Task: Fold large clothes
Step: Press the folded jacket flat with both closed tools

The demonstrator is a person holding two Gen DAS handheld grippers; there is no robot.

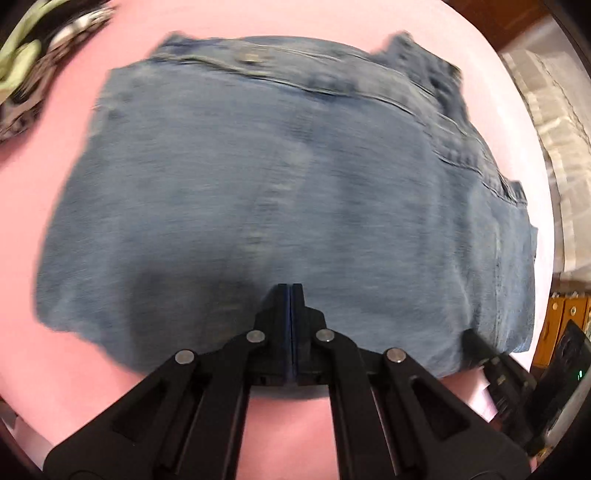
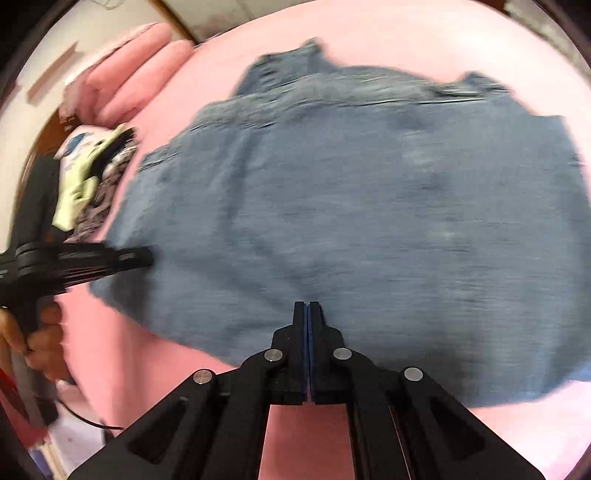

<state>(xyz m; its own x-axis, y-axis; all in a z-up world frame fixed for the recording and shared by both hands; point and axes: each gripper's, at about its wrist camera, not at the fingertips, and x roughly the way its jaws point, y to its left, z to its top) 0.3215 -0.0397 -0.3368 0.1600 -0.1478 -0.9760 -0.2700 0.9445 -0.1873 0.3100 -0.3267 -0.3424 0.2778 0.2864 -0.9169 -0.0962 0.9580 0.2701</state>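
The denim garment is lying folded into a broad rectangle across the middle of the pink bed, its seamed edge toward the far side. Both tools are sitting over its near edge — the left gripper and the right gripper each with fingers pressed together, though whether any cloth is pinched I cannot tell. A patterned cloth pile is lying at the bed's left edge. Judging by this, a fold is being smoothed — next likely calls for gripping the near corners and halving again.

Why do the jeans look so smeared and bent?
Left wrist view: the jeans streak from motion blur, yet the left hand-held gripper stays crisp. Right wrist view: blur is heavier; the fisheye lens curves the pink sheet.
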